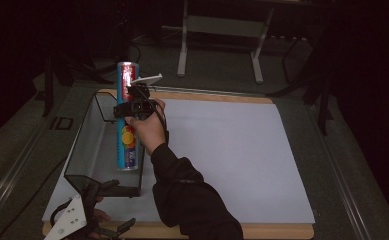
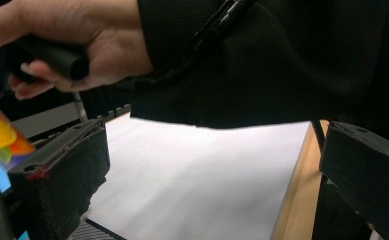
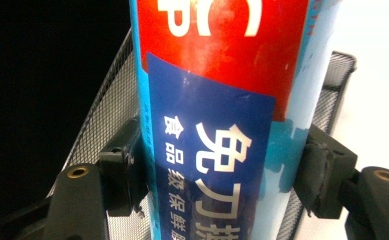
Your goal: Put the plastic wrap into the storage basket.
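Right gripper (image 1: 132, 107) is clamped on the tube (image 1: 127, 120), a tall blue-and-red cylinder with a label, gripped about mid-height, one jaw pressed on each side in the right gripper view. Tube stands upright inside the mesh tray (image 1: 84, 145), toward its far right side, at roughly 10 o'clock from table centre. Main risk: the tube is tall and slick and the pads only catch a narrow band of its curve, so any twist of the wrist could let it pivot or slide down between the jaws. If let go off-vertical it likely tips against the tray wall or topples over the rim onto the white sheet (image 1: 222, 155). Right hand (image 1: 147, 131) wraps the handle from behind, forearm reaching in from 6 o'clock and angled up-left, sleeve (image 1: 187, 200) low over the sheet. Left gripper (image 1: 102, 210) sits at 7 o'clock by the tray's near corner, jaws apart with nothing between them, close enough to the tray that a bump could shift it under the tube.
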The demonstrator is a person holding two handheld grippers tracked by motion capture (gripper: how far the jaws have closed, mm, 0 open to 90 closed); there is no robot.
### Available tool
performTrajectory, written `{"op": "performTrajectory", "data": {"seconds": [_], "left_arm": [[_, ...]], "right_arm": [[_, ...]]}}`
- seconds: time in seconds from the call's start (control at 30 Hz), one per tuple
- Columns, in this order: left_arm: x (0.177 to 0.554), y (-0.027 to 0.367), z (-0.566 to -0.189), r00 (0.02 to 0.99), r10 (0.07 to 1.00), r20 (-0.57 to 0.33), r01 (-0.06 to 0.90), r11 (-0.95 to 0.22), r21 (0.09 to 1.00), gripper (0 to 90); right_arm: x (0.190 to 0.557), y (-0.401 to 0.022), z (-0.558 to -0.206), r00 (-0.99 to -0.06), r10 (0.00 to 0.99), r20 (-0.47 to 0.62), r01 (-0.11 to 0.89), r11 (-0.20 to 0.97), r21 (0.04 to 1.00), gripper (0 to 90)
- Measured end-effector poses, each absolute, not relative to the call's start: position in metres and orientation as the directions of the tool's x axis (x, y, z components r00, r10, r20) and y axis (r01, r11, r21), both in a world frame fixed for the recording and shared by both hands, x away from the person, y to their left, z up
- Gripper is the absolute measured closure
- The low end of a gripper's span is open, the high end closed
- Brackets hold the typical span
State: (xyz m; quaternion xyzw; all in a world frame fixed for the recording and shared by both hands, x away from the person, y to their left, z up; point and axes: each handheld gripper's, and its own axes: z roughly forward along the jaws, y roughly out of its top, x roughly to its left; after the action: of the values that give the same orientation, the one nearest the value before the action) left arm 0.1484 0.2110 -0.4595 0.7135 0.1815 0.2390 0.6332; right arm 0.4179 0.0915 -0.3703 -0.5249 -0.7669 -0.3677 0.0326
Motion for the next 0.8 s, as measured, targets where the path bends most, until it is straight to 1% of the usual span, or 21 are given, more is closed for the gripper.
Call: {"op": "performTrajectory", "data": {"seconds": [0.47,0.6,0.8], "left_arm": [[0.148,0.211,-0.459,0.815,0.568,0.114,-0.046,-0.132,0.990,0.6],[0.148,0.211,-0.459,0.816,0.566,0.113,-0.046,-0.133,0.990,0.6],[0.148,0.212,-0.460,0.818,0.565,0.112,-0.044,-0.132,0.990,0.6]], "right_arm": [[0.415,0.108,-0.414,-0.387,0.829,0.404,0.882,0.204,0.424,31.7],[0.415,0.110,-0.422,-0.376,0.851,0.366,0.885,0.213,0.414,31.7],[0.418,0.113,-0.430,-0.353,0.865,0.357,0.894,0.199,0.402,31.7]]}}
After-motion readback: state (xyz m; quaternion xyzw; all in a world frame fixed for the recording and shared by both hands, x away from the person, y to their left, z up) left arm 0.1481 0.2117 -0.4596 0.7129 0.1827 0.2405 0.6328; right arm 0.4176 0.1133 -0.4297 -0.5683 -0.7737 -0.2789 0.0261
